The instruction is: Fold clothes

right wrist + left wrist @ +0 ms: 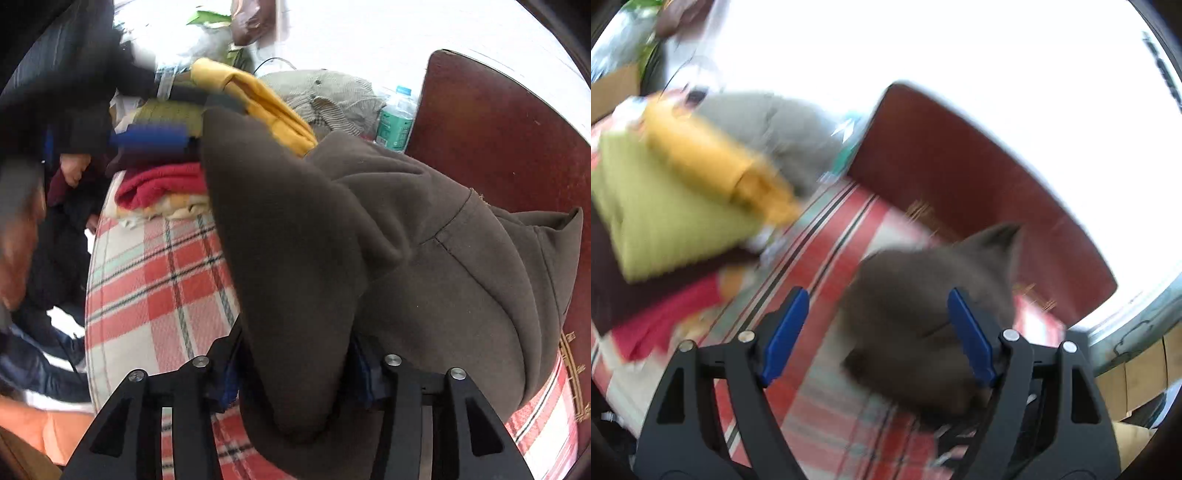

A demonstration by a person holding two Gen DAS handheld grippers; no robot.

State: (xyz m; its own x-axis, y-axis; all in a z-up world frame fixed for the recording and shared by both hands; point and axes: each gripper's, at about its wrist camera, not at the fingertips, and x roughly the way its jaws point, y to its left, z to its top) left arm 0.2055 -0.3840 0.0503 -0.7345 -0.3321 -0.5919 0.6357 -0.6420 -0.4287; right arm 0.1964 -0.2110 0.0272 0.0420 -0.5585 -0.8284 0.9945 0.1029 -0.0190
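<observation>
A dark brown sweatshirt lies bunched on the red plaid bed cover. My right gripper is shut on a fold of it, and the cloth drapes over and hides both fingers. In the left wrist view the same brown sweatshirt is blurred, just ahead of my left gripper. The left gripper is open and empty, its blue pads wide apart above the plaid cover.
A stack of folded clothes, yellow, green and red, sits at the far left of the bed. A grey garment and a plastic water bottle lie behind. A dark red wooden headboard bounds the right side.
</observation>
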